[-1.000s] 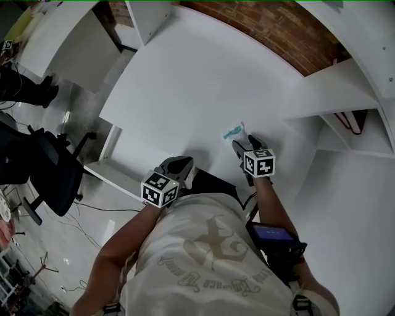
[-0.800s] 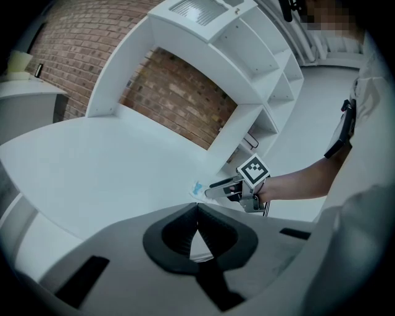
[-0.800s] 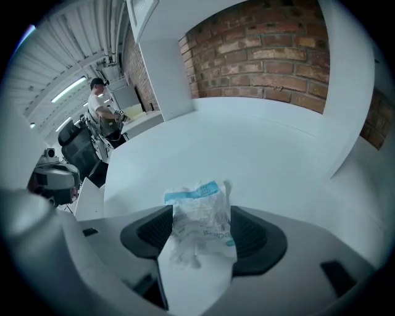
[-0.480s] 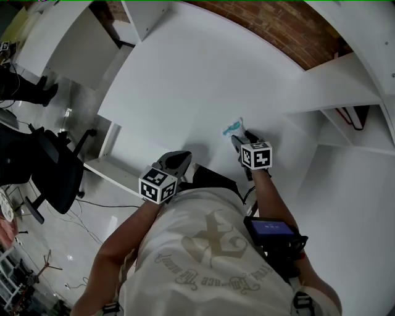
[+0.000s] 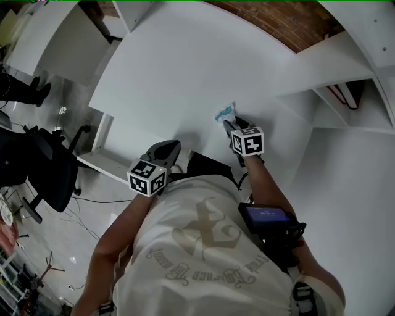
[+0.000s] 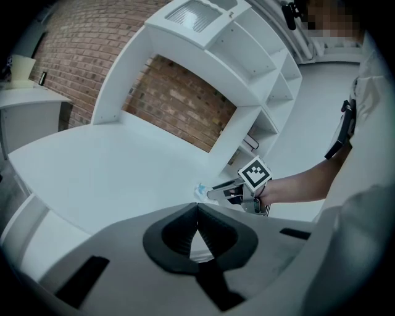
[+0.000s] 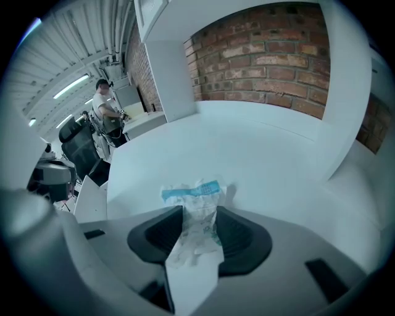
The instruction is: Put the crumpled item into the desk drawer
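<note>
A crumpled white wrapper with a blue band (image 5: 224, 113) lies on the white desk (image 5: 185, 74). My right gripper (image 5: 229, 125) reaches it from the near side. In the right gripper view the wrapper (image 7: 196, 196) runs back between the two dark pads (image 7: 159, 233), and the right gripper (image 7: 199, 229) is closing around it while it rests on the desk. The left gripper view shows the wrapper (image 6: 200, 191) at the right gripper's (image 6: 213, 192) tips. My left gripper (image 5: 174, 145) hovers shut and empty at the desk's near edge; its pads (image 6: 180, 231) meet at the tip.
A white pulled-out drawer or tray (image 5: 99, 157) sticks out below the desk's left edge. White shelves (image 5: 345, 92) stand at the right, a brick wall (image 5: 278, 18) behind. A black office chair (image 5: 46, 173) stands on the floor at left. A person (image 7: 105, 111) stands far off.
My right gripper has moved forward along the wrapper, so that the wrapper now lies between its jaws. The left gripper has shifted slightly left and stays shut.
</note>
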Demonstrator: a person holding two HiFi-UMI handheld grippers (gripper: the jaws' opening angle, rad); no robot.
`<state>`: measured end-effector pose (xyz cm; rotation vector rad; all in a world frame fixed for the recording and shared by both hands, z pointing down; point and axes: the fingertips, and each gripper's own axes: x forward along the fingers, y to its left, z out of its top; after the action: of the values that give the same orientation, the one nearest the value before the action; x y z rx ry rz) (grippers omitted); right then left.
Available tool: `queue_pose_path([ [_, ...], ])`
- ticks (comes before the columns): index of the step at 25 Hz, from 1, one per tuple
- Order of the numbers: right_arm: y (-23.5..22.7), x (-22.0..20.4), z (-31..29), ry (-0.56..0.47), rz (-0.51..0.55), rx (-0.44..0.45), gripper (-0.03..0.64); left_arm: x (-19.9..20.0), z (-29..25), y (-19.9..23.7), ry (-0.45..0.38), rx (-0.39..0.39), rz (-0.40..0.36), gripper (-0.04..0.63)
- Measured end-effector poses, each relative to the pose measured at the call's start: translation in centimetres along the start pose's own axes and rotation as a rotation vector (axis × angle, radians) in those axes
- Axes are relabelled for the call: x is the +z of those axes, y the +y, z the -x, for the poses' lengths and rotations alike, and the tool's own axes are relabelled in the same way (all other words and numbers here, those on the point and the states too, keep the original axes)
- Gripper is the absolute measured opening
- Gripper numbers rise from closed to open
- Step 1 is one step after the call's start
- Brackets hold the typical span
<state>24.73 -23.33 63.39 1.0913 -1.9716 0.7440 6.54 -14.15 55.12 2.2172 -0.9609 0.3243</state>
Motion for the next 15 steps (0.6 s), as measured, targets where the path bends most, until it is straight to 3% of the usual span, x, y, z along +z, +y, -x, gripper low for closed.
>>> queue_pose_path([
  [15,1.8,-0.8,2.4,-0.049,0.017,0.033,0.186,-1.3,3.0,-2.0,-0.046,0.048,-0.013,0.021],
])
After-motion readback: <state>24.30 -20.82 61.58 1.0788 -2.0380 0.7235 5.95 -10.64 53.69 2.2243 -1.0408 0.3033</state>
